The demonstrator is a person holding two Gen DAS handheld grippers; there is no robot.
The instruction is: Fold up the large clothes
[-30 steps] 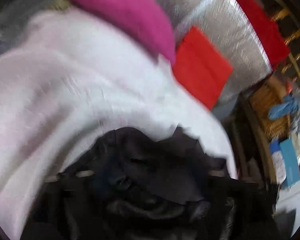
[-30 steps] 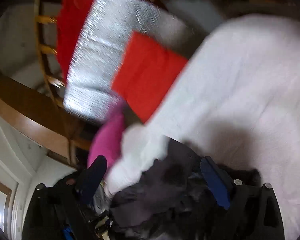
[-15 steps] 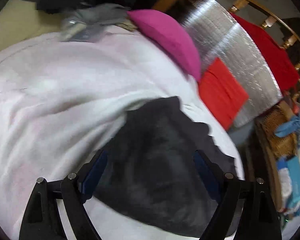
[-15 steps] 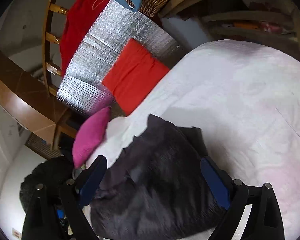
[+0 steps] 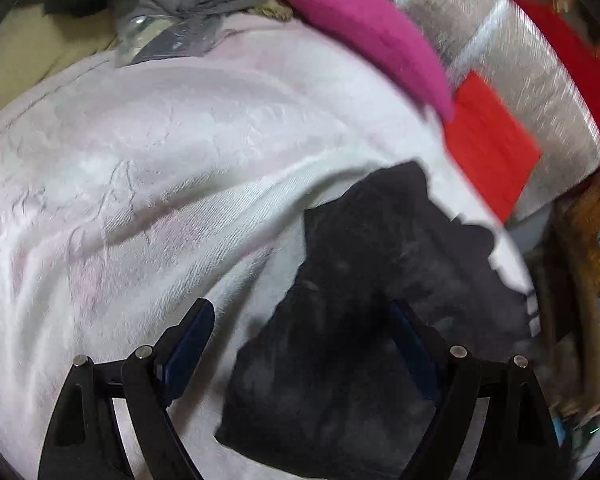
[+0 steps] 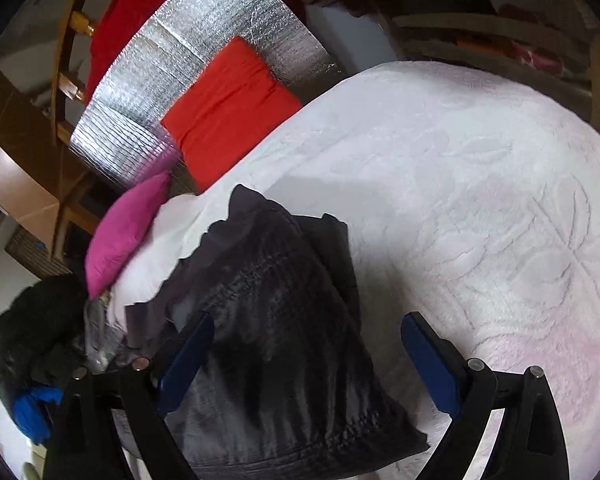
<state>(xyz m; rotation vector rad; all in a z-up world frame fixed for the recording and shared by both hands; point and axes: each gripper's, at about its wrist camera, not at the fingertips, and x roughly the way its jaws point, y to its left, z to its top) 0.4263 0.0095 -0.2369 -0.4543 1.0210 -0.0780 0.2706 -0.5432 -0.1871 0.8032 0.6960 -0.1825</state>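
A dark grey garment lies crumpled on the white embossed bedspread. In the right wrist view the garment shows ribbed folds and lies on the left part of the bedspread. My left gripper is open above the garment's left edge, holding nothing. My right gripper is open above the garment's right side, holding nothing.
A magenta pillow lies at the bed's far edge, also in the right wrist view. A folded red cloth rests on a silver foil mat. A wooden chair holds a red garment. Dark clothes are piled at left.
Both grippers let go of the dark garment and opened. The garment dropped onto the bedspread, and both grippers have lifted back from it.
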